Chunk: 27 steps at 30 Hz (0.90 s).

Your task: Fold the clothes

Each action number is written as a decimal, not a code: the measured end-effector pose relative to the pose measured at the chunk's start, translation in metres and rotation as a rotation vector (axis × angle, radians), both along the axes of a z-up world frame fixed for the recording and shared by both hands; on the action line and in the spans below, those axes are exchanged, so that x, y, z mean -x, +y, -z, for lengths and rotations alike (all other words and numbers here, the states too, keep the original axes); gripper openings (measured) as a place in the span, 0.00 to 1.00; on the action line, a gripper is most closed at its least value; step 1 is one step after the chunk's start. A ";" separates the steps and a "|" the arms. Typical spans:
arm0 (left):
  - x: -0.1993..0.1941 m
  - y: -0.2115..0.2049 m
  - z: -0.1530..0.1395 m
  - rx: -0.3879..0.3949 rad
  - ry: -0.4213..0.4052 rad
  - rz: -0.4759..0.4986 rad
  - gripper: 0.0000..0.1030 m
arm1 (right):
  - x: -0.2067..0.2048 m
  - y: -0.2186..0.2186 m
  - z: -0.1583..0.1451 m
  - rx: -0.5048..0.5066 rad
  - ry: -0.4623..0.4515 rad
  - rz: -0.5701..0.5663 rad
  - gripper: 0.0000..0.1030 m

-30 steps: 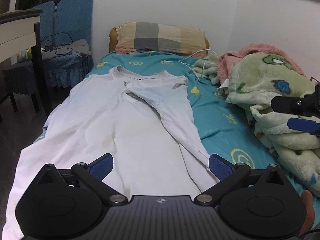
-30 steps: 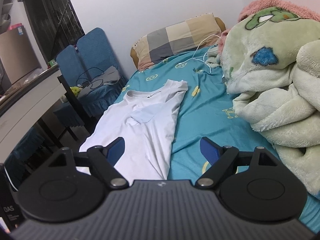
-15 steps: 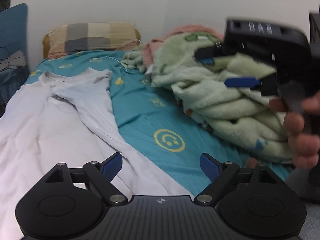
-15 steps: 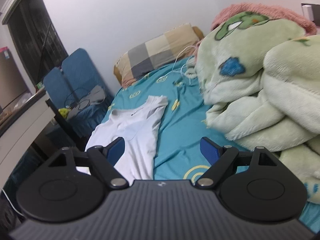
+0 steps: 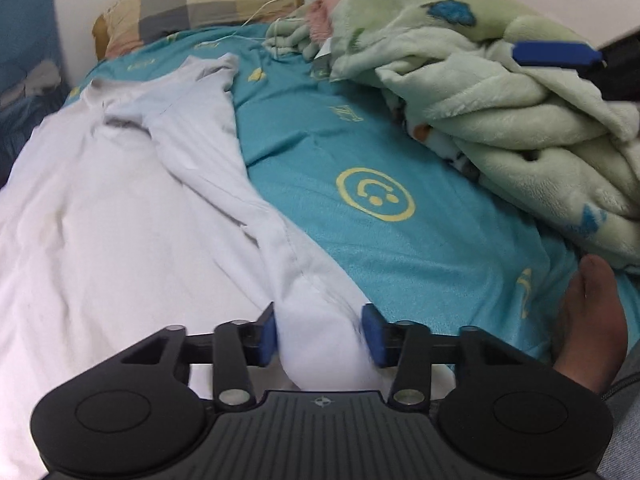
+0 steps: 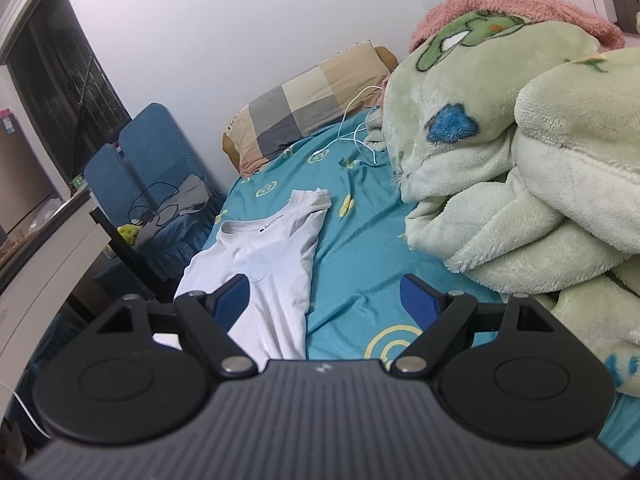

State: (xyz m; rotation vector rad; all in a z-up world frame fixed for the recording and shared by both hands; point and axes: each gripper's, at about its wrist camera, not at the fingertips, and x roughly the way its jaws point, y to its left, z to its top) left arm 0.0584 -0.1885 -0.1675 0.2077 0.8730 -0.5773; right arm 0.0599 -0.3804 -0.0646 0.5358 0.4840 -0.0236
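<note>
Shirt [image 5: 120,208] hem bunched between my left gripper [image 5: 322,336] fingers, pads just touching it, not clamped; right gripper [image 6: 326,300] fingers spread wide above the bed [image 6: 360,216].

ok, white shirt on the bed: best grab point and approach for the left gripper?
Take the white shirt at its near right hem corner, the bunched fold lying between the left gripper fingers. Come in low from the foot of the bed, along the folded right edge: the cloth there is raised and doubled, so it gives something to pinch, whereas the body lies flat.
</note>
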 end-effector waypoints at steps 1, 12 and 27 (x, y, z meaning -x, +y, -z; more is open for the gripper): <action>-0.001 0.003 -0.001 0.021 0.003 -0.017 0.27 | -0.001 0.000 0.001 -0.004 0.003 0.001 0.82; -0.008 0.067 -0.048 0.290 0.061 -0.146 0.08 | -0.006 -0.002 0.011 -0.033 0.048 0.008 0.82; -0.048 0.171 -0.057 0.354 0.245 -0.519 0.40 | -0.014 0.002 0.018 -0.069 0.084 -0.032 0.82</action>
